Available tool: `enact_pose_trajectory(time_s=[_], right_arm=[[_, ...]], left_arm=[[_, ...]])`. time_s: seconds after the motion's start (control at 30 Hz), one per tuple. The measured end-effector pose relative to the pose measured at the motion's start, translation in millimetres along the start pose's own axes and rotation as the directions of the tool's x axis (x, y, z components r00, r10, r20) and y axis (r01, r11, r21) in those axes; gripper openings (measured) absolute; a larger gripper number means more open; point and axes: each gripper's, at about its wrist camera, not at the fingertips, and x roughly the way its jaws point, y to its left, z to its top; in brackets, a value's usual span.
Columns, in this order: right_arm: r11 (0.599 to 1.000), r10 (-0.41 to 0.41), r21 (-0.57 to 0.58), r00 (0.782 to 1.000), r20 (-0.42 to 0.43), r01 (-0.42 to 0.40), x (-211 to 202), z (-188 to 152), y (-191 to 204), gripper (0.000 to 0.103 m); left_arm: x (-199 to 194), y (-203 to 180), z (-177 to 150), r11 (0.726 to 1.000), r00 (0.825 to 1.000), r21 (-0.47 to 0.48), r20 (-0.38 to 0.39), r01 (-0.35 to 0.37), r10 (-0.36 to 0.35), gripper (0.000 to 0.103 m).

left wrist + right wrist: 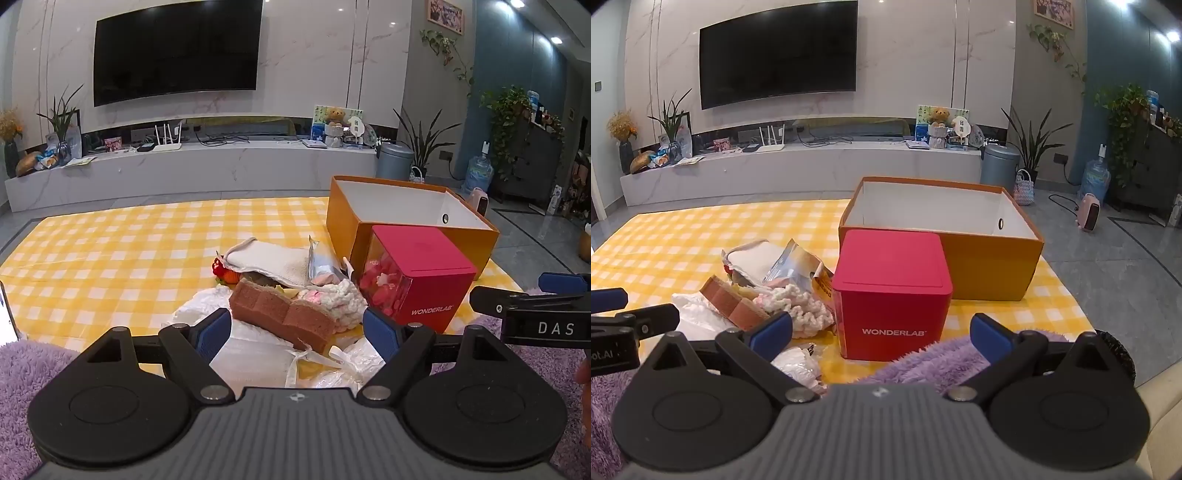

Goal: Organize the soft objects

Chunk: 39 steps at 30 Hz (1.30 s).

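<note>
None of the soft things have gone into the orange cardboard box with the white lining (990, 266) yet, as far as we see: its visible interior shows only bare white walls, though its floor is partly hidden. We judge the task at its start.

Pile sits mid-cloth on the yellow-and-white checked cloth (110, 251), left of the red WONDERLAB cube box (892, 291), which stands just in front of the orange box near the cloth's right edge. In the pile: pinkish-brown sponge block (280, 310), white folded towel (273, 262), cream-and-pink crocheted yarn piece (340, 299), silver foil packet (321, 258), small red knitted item (221, 271), crumpled white plastic bags (258, 350) at the near edge.

Our left claw (297, 334) is spread wide and empty, hovering just short of the sponge block. Our right claw (882, 330) is also wide and empty, facing the red cube over a purple fluffy rug (945, 362).

Everything is left to move.
</note>
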Motion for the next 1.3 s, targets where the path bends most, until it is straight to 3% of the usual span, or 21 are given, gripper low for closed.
enact_pose_trajectory(time_s=[1.3], right_arm=[[1.0, -0.01, 0.025, 0.999, -0.038, 0.011, 2.0, -0.1, -2.5, 0.1]], left_arm=[[-0.5, -2.3, 0.6, 1.0, 1.0, 0.002, -0.005, 0.009, -0.009, 0.095]])
